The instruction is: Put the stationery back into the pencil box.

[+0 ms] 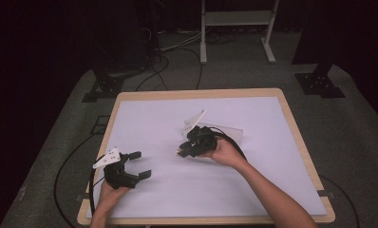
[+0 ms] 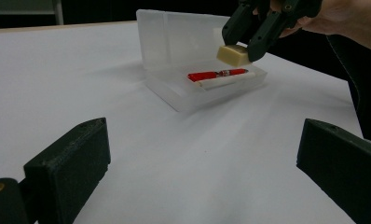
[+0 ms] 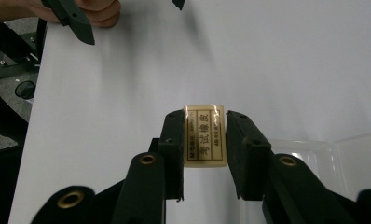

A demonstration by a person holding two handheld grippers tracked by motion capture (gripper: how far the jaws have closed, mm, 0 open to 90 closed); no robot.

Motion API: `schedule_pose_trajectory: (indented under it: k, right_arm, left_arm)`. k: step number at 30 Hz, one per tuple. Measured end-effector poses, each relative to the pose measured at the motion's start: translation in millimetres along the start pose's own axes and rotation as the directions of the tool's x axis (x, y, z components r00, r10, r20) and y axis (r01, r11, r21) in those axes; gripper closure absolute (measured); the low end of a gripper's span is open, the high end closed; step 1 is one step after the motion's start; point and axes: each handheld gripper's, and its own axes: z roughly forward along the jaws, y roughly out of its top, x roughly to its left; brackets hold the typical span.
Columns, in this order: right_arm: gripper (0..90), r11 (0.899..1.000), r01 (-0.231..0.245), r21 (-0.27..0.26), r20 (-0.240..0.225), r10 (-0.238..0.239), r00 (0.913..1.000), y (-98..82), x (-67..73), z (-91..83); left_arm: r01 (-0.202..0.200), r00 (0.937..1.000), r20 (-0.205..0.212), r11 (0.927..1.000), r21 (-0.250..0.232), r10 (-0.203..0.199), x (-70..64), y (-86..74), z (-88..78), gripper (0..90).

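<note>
A cream eraser (image 3: 205,135) with dark printed lettering sits clamped between the two black jaws of my right gripper (image 3: 205,140). In the left gripper view the eraser (image 2: 233,54) hangs just above the near right end of an open clear plastic case (image 2: 207,84), which holds a red pen (image 2: 217,74) and a white stick beside it. From above, my right gripper (image 1: 187,149) is near the table's middle, beside the case (image 1: 225,130). My left gripper (image 1: 138,165) rests at the front left with its jaws wide apart and nothing between them.
A white sheet (image 1: 253,180) covers the wooden table (image 1: 298,137). The case's lid (image 2: 174,35) stands upright at its far side. Cables and stand feet (image 1: 320,85) lie on the dark floor beyond the table.
</note>
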Motion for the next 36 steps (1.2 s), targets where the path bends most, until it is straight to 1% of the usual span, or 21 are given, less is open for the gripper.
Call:
schedule_pose_trajectory:
  k: [10, 13, 19, 21, 27, 30, 33, 36]
  right_arm:
    - [68.0, 1.0, -0.017, 0.005, 0.019, 0.017, 0.9997, 2.2, -10.5, 3.0]
    - [68.0, 1.0, -0.029, 0.009, 0.029, 0.029, 0.9992, 1.0, -15.5, 4.6]
    - [68.0, 0.999, -0.034, 0.015, 0.045, 0.033, 0.9984, 0.0, -21.0, 6.8]
    - [68.0, 0.999, -0.041, 0.019, 0.053, 0.04, 0.9978, -0.4, -24.1, 7.9]
    - [68.0, 0.998, -0.05, 0.036, 0.07, 0.047, 0.9964, -2.4, -30.6, 10.9]
    - [68.0, 0.998, -0.05, 0.042, 0.073, 0.047, 0.9962, -3.5, -32.9, 12.5]
    - [68.0, 0.997, -0.064, 0.042, 0.077, 0.06, 0.9952, -5.0, -35.6, 14.2]
    - [68.0, 0.997, -0.06, 0.042, 0.082, 0.057, 0.995, -5.7, -37.4, 14.8]
  left_arm:
    - [-0.001, 1.0, 0.0, 1.0, -0.001, 0.001, 0.0, 0.1, 0.0, 2.1]
    - [-0.002, 1.0, 0.0, 1.0, -0.001, 0.002, -0.1, 0.0, 0.0, 2.2]
    - [0.002, 1.0, 0.001, 1.0, -0.001, -0.002, -0.3, 0.0, 0.1, 2.2]
    - [0.002, 1.0, 0.001, 1.0, -0.001, -0.002, -0.3, 0.0, 0.0, 2.2]
    - [0.001, 1.0, 0.001, 1.0, -0.002, -0.001, -0.3, 0.0, 0.1, 2.2]
    - [0.003, 1.0, 0.001, 1.0, -0.002, -0.003, -0.3, 0.0, 0.1, 2.2]
    - [0.006, 1.0, 0.001, 1.0, -0.003, -0.006, -0.2, 0.0, 0.1, 2.1]
    - [0.006, 1.0, 0.001, 1.0, -0.004, -0.006, -0.2, 0.0, -0.1, 2.2]
